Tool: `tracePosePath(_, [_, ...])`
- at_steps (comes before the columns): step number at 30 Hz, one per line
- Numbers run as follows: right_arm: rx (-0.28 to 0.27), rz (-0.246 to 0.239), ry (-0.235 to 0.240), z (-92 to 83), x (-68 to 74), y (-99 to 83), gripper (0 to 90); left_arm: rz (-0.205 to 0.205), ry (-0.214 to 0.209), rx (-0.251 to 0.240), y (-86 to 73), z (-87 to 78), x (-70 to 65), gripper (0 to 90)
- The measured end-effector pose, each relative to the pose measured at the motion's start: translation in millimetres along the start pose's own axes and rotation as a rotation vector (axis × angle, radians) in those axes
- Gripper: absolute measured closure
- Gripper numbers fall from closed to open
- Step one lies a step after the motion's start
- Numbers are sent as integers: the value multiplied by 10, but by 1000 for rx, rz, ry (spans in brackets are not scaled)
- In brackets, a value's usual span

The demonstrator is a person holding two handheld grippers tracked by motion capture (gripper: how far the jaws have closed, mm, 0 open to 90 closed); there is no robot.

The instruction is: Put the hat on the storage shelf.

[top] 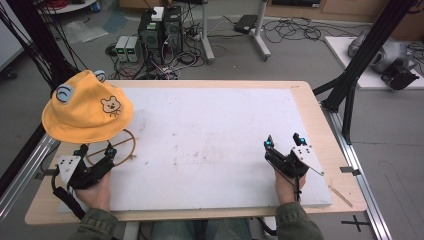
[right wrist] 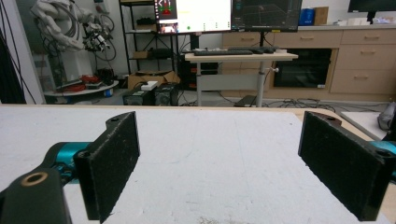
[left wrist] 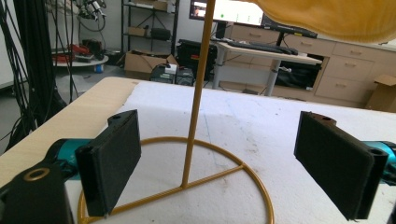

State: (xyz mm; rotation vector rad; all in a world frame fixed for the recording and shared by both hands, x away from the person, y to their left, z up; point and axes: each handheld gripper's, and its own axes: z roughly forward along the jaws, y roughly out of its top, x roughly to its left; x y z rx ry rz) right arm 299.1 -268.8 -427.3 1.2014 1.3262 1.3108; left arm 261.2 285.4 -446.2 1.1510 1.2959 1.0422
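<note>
High view puts your left gripper (top: 96, 150) at the near left corner of the white foam board (top: 210, 145), right at the gold wire stand (top: 120, 147) that carries the yellow bucket hat (top: 86, 107). The hat sits on top of the stand's upright rod, above the board's left edge, with a small bear face on its side and blue ears on the crown. In the left gripper view your jaws are spread wide and hold nothing; the stand's ring base (left wrist: 205, 154) lies flat on the board between them, the rod (left wrist: 198, 88) rises straight up in the middle of the gap, and the hat's brim (left wrist: 336, 18) hangs at the top right. The left pad (left wrist: 112, 163) is over the ring's edge; you cannot tell if it touches. Your right gripper (top: 285, 141) rests well apart on the board's right side, jaws wide open, nothing but bare board between them in the right gripper view.
</note>
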Motion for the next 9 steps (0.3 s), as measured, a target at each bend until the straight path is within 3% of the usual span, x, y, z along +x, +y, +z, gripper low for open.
tracePosePath(9, [2, 7, -6, 2, -18, -7, 124, 5, 2, 4, -1, 4, -3, 151])
